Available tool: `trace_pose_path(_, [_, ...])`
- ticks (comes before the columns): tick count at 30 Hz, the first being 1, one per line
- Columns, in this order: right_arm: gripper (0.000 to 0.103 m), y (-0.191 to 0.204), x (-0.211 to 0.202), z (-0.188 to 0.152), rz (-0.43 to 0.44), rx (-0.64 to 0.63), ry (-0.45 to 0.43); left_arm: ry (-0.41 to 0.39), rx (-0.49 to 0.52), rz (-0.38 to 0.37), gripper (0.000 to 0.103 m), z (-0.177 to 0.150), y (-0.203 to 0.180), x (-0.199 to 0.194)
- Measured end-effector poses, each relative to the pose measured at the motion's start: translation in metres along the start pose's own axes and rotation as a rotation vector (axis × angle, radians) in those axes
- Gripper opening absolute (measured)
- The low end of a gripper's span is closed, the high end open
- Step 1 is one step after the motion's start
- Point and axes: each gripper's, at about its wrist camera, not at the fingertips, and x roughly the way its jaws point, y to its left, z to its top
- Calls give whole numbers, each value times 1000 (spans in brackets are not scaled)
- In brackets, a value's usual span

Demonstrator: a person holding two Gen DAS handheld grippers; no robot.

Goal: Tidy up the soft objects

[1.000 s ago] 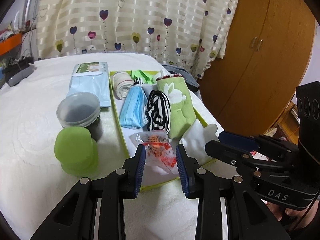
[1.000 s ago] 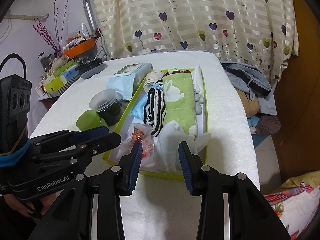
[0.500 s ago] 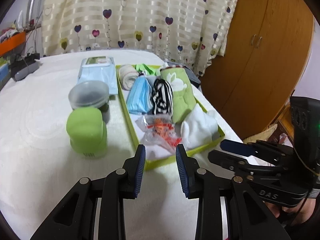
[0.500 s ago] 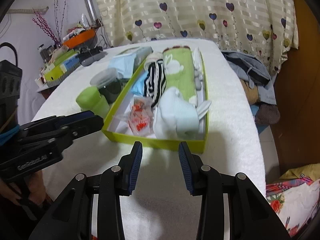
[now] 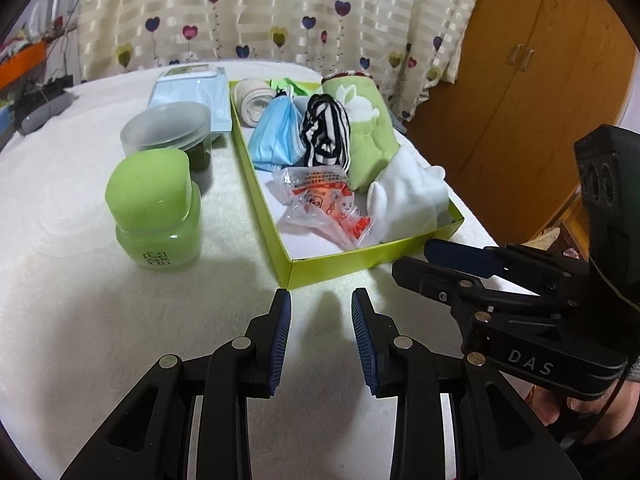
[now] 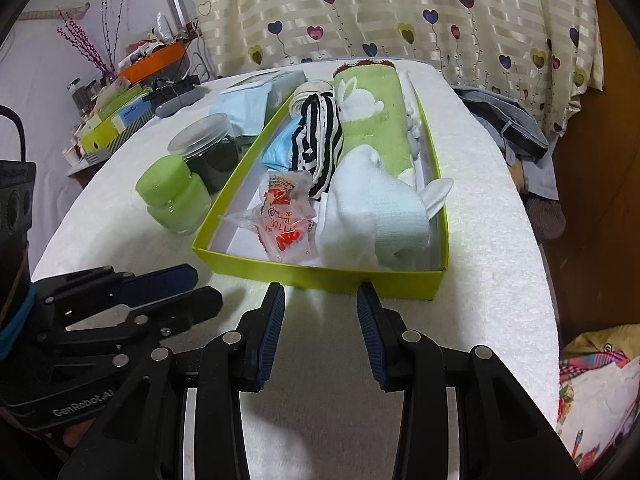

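A lime-green tray (image 5: 332, 266) (image 6: 312, 278) on the white tablecloth holds soft items: a green rabbit towel (image 5: 364, 128) (image 6: 372, 120), a black-and-white striped cloth (image 5: 326, 136) (image 6: 318, 142), a blue face mask (image 5: 276, 136), a white sock (image 5: 408, 200) (image 6: 368, 212), a beige roll (image 5: 252, 100) and a crinkly red-printed packet (image 5: 320, 204) (image 6: 282, 220). My left gripper (image 5: 321, 300) hovers open and empty just before the tray's near corner. My right gripper (image 6: 321, 294) is open and empty at the tray's near wall.
A green jar (image 5: 154, 208) (image 6: 176, 196) and a clear-lidded dark jar (image 5: 170, 134) (image 6: 208, 146) stand left of the tray, with a blue wipes pack (image 5: 190, 92) behind. Clothes (image 6: 508, 128) lie past the table's right edge; a wooden wardrobe (image 5: 520, 60) stands beyond.
Both grippers have drawn back toward me and sunk, from above the tray's contents to the cloth in front of its near wall. Neither jaw gap has changed.
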Motion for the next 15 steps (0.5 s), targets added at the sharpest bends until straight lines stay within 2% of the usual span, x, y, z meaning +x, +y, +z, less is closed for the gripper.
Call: trace_pose_path(15, [39, -4, 16, 22, -17, 21, -6, 4, -40, 58, 30, 5, 7, 13])
